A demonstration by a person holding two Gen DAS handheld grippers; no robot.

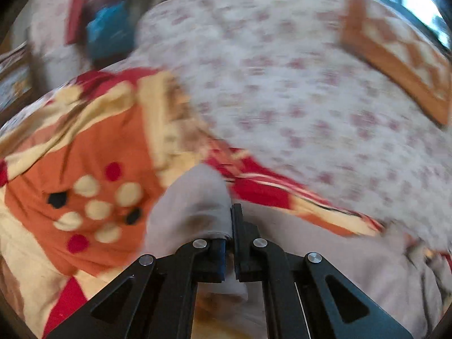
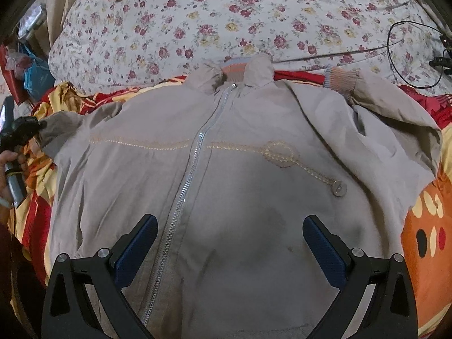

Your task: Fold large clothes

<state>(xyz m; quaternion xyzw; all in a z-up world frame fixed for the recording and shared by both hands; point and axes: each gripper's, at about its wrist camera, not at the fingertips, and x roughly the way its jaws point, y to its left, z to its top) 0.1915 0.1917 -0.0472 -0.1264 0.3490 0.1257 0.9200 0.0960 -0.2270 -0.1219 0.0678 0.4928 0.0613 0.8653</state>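
The grey zip-up jacket [image 2: 226, 169] lay face-up on an orange-and-red blanket [image 2: 423, 226] over the floral bed sheet [image 2: 197, 28]. The left gripper [image 1: 232, 226] had its jaws pressed together, pinching a fold of jacket fabric. The right gripper [image 2: 230, 231] hovered above the jacket's lower front, jaws spread wide and holding nothing.

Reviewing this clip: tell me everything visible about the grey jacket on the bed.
The grey jacket lies front up on a red and orange patterned blanket, collar toward the floral sheet. It looks like thin, wrinkled woven fabric, with a closed silver zipper, beige embroidered stitching across the chest, and striped knit collar and cuff. One sleeve is folded up beside the collar. The left claw is shut on a fold of its fabric; the right claw hovers open above it.
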